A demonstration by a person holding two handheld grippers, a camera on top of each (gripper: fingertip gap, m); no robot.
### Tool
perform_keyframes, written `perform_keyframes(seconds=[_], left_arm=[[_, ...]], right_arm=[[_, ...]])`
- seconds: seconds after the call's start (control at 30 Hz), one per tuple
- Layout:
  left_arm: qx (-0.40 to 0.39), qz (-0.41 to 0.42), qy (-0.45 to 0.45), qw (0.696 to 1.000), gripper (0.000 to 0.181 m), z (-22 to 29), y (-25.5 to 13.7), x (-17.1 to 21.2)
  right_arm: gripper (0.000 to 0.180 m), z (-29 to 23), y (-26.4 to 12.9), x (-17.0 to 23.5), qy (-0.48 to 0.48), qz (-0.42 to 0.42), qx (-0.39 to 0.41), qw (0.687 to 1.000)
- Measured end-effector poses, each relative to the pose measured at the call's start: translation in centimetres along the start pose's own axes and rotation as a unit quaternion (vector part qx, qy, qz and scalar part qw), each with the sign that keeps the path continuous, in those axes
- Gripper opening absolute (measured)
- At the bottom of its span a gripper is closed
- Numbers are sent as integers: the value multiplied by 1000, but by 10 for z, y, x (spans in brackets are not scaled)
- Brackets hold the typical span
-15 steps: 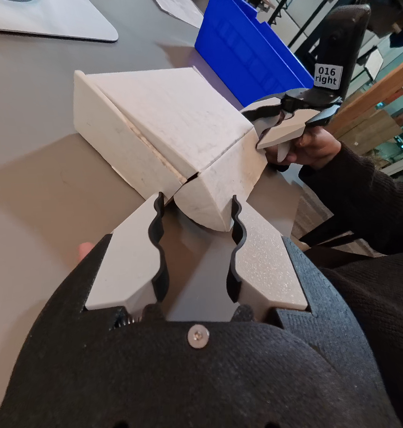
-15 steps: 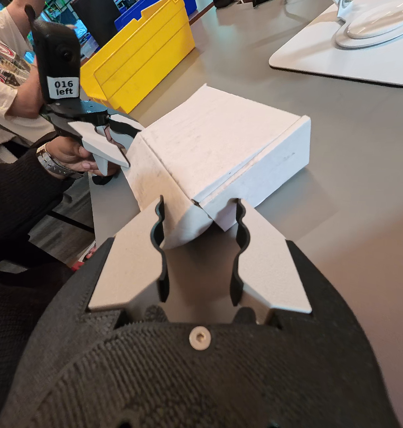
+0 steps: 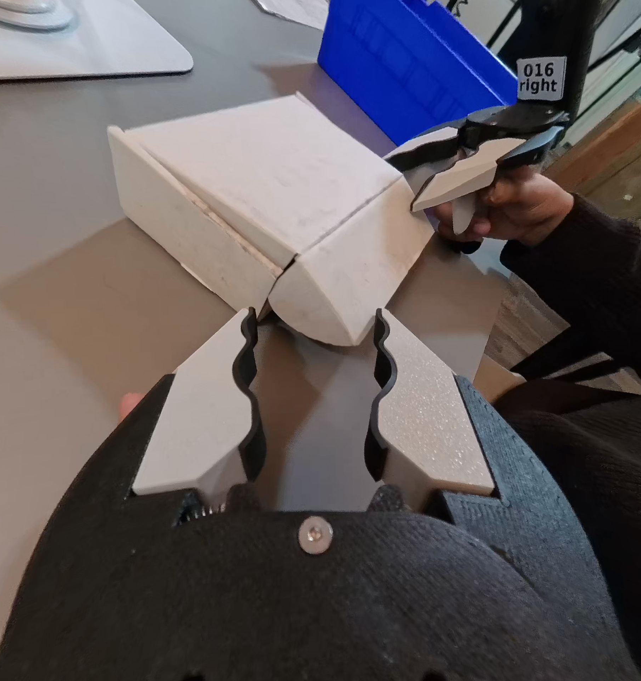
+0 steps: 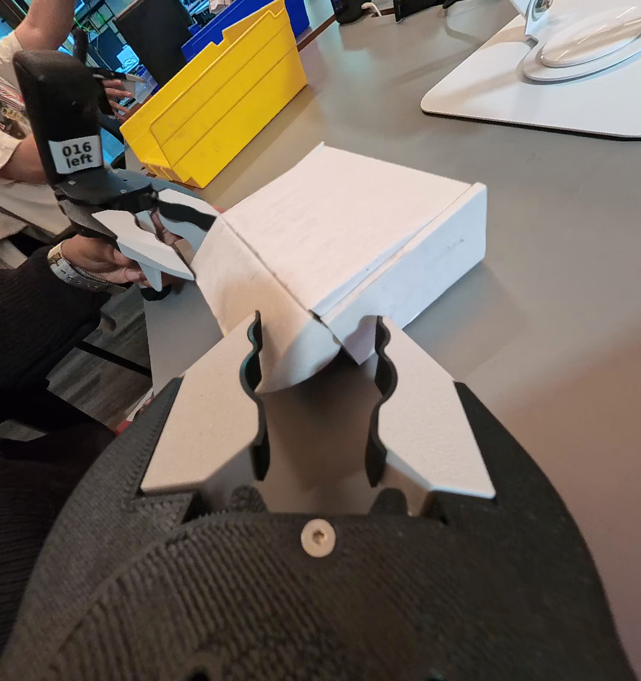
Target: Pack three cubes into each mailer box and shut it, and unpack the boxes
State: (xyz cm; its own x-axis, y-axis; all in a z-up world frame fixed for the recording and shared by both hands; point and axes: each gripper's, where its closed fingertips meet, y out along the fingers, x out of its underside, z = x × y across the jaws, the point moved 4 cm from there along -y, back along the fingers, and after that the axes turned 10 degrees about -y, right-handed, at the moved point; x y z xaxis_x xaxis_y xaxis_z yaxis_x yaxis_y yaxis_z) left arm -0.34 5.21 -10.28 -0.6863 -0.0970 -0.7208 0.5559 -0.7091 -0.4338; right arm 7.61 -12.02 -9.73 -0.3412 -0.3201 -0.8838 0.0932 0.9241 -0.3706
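A white mailer box lies on the grey table, its lid tilted down towards the front and its front flap folded over the near edge. My left gripper is open, with the flap's rounded left corner just ahead of its tips. My right gripper is open at the flap's right corner, which lies between its fingertips. Each gripper also shows in the other's view, the right one and the left one, both at the flap's ends. No cubes are visible.
A blue bin stands behind the box on the right side, a yellow bin on the left. A white flat stand base lies farther back. The table's front edge is close to the flap. Another person sits beyond the left side.
Both grippers have shifted slightly at the flap's corners and stay open. The lid looks a little lower.
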Motion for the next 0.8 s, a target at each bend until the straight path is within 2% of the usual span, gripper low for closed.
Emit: perform_keyframes(seconds=[0.23,0.8], left_arm=[[30,35,-12,999,50,9,-2,-8],[3,19,-13,1000,41,10,5,-7]], right_arm=[[67,6,-2,-1,17,7,6,1000],[68,6,5,-3,14,6,9,1000]])
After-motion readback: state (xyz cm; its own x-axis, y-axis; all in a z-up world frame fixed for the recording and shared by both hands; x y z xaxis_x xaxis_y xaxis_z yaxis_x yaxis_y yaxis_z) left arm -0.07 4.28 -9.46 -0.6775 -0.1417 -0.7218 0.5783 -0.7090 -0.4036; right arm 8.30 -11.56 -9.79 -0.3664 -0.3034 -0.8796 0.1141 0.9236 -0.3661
